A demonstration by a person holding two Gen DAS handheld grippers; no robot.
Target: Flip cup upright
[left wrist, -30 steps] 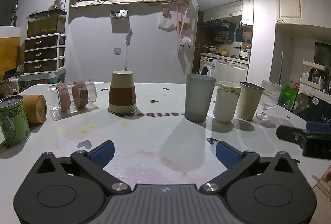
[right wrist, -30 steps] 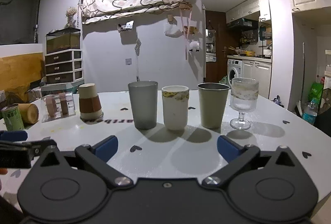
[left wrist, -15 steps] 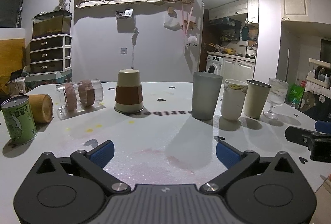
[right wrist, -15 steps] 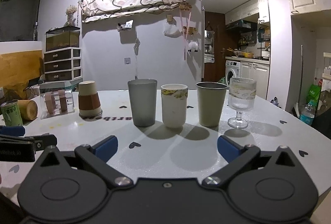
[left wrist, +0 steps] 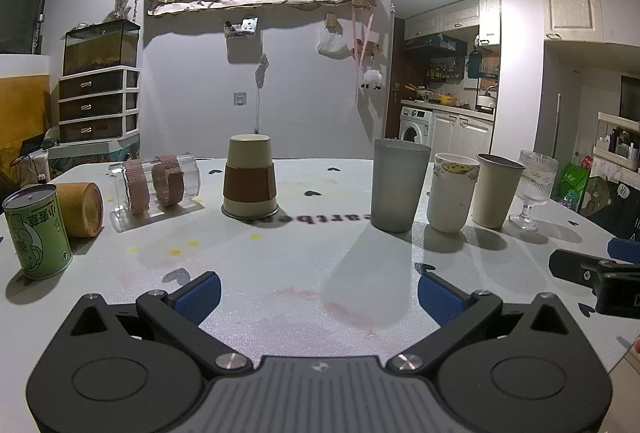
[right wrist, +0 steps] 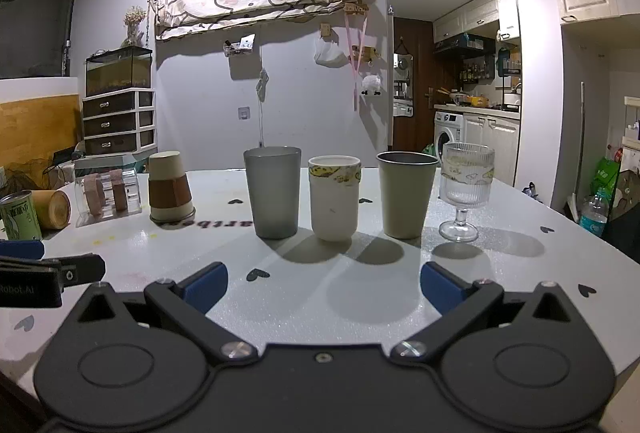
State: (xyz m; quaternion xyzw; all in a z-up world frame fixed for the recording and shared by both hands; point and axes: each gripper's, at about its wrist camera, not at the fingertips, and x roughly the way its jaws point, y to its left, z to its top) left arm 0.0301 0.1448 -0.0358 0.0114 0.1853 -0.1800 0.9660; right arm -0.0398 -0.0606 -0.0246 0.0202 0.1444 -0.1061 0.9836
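A beige cup with a brown sleeve (left wrist: 249,179) stands upside down, rim on the white table (left wrist: 304,273); it also shows in the right wrist view (right wrist: 170,189). My left gripper (left wrist: 319,297) is open and empty, well short of it, pointing between it and the grey cup. My right gripper (right wrist: 324,287) is open and empty, facing the row of upright cups. Each gripper shows at the other view's edge.
Upright in a row: grey tumbler (left wrist: 398,185), white patterned cup (left wrist: 452,193), beige cup (left wrist: 496,191), ribbed stemmed glass (left wrist: 534,189). At left a clear jar on its side (left wrist: 154,181), a wooden cup on its side (left wrist: 82,209) and a green can (left wrist: 36,231).
The left gripper has drifted slightly so the cups sit a little further right and larger in its view. The right gripper's view has barely shifted. Both stay open.
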